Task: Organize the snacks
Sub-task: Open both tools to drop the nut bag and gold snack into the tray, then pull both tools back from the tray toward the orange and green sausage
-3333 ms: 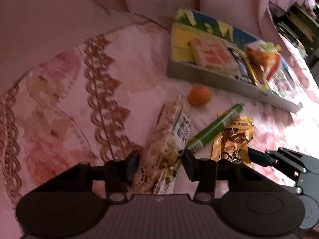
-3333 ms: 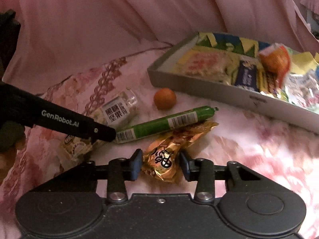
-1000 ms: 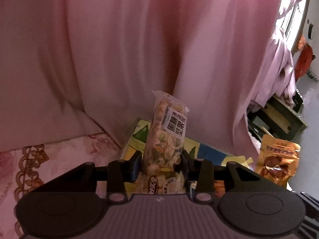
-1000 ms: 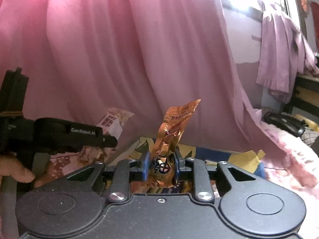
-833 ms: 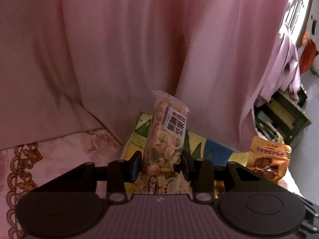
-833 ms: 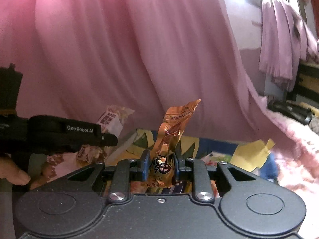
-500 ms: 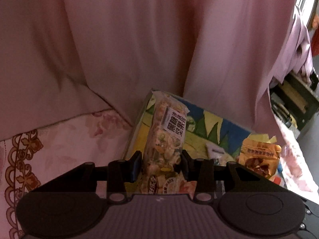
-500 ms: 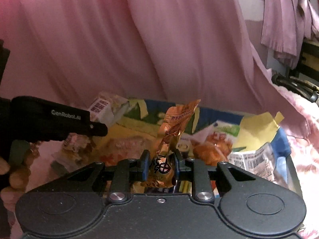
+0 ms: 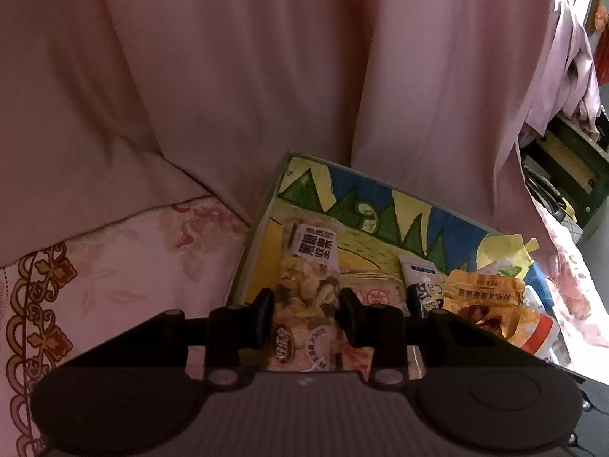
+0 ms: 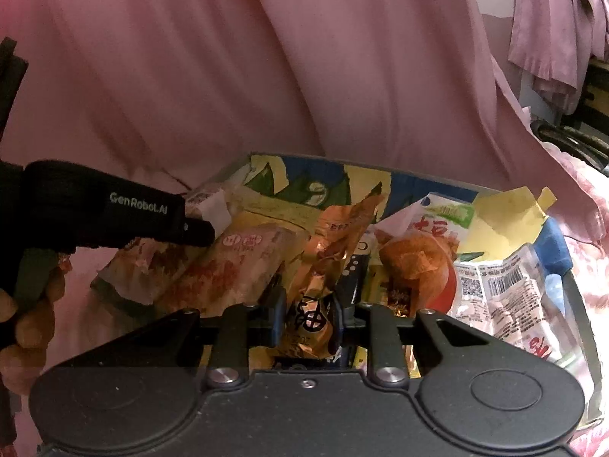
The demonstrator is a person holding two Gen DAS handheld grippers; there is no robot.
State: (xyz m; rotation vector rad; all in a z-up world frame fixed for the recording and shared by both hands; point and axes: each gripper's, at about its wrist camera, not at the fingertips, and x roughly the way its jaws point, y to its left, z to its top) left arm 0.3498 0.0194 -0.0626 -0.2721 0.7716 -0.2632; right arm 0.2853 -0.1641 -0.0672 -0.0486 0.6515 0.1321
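- Left wrist view: your left claw (image 9: pixel 306 310) is clamped on the nut packet (image 9: pixel 309 289), low over the box's (image 9: pixel 262 213) near-left corner.
- Right claw (image 10: pixel 307 318) pinches the gold foil pouch (image 10: pixel 323 285) above the box's middle.
- Both look light, crinkly and likely slippery; grip the flat sealed ends.

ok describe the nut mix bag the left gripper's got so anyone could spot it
Find the shallow cardboard box with painted green peaks on the pink bedspread. At its left end, the left gripper pinches a clear nut mix bag. It alone shows loose nuts, under a white label with black characters.
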